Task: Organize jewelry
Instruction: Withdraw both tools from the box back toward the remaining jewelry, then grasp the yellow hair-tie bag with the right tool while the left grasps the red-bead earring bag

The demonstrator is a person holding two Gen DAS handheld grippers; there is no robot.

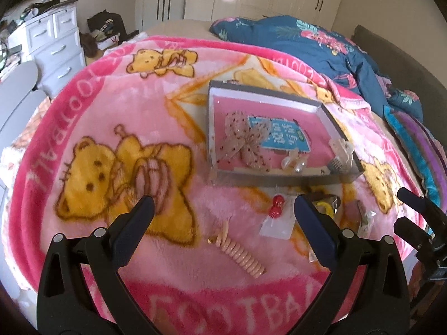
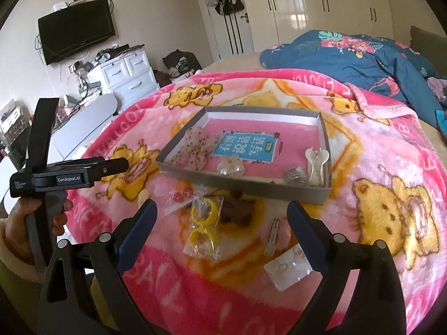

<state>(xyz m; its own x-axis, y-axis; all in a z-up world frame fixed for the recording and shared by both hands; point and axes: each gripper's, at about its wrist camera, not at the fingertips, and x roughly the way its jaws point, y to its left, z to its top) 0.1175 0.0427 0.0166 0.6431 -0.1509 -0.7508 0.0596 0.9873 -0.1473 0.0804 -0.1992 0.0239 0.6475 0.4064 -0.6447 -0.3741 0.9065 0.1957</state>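
Across the bed lies a pink bear-print blanket (image 2: 377,145), and on it sits a shallow grey box (image 2: 245,185) lined in pink. Already inside are a spotted gauze bow (image 1: 245,139), a cream claw clip (image 2: 315,164), a pair of pearl earrings (image 2: 230,169) and a small silver piece I cannot identify. Loose on the blanket in front of the box lie a peach spiral hair tie (image 1: 240,254), a bag of yellow rings (image 2: 202,223), red bead earrings (image 1: 276,205) on a clear card, a brown hair piece (image 2: 237,205), a flat hair clip (image 2: 272,237) and a card of small hoops (image 2: 287,270). The left gripper (image 1: 223,209) and right gripper (image 2: 222,212) each hover with jaws wide apart, gripping nothing. Sorting looks partly done; likely next is lowering onto one loose item, perhaps the ring bag or spiral tie, and pinching it cleanly off the plush pile.
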